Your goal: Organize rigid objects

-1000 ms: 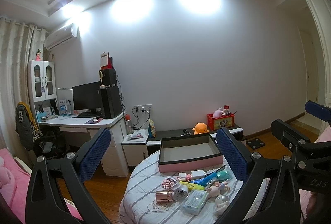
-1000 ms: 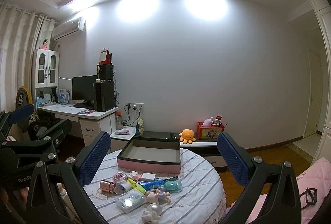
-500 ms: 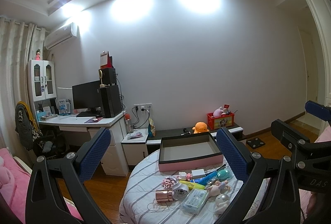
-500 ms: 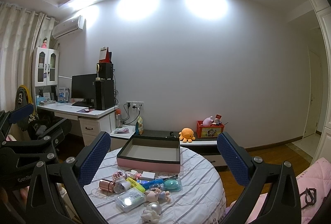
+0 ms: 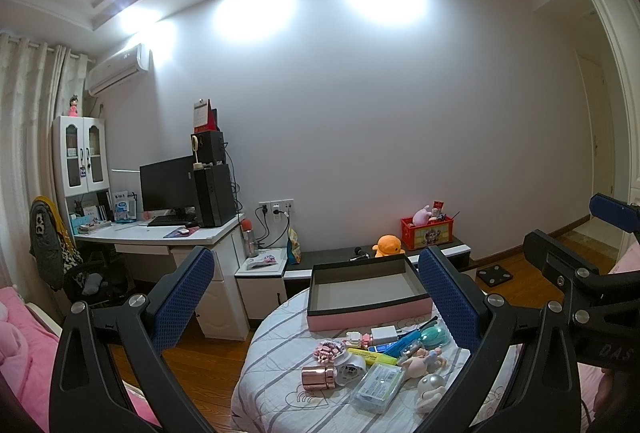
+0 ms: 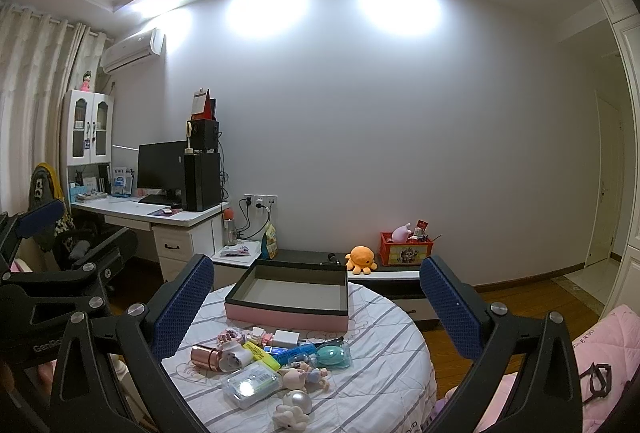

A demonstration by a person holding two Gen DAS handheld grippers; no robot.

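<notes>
In the left wrist view, the other tool at the right edge carries the letters "DAS". The left gripper (image 5: 316,297) is held level and wide open, empty, in front of the pink box (image 5: 366,297); the small objects (image 5: 372,357) lie on the striped round table (image 5: 276,365) before that box.

In the right wrist view, "GenRo" is readable on the tool left of the box (image 6: 288,299). The right gripper (image 6: 318,303) is also level, spread apart and empty.
</notes>
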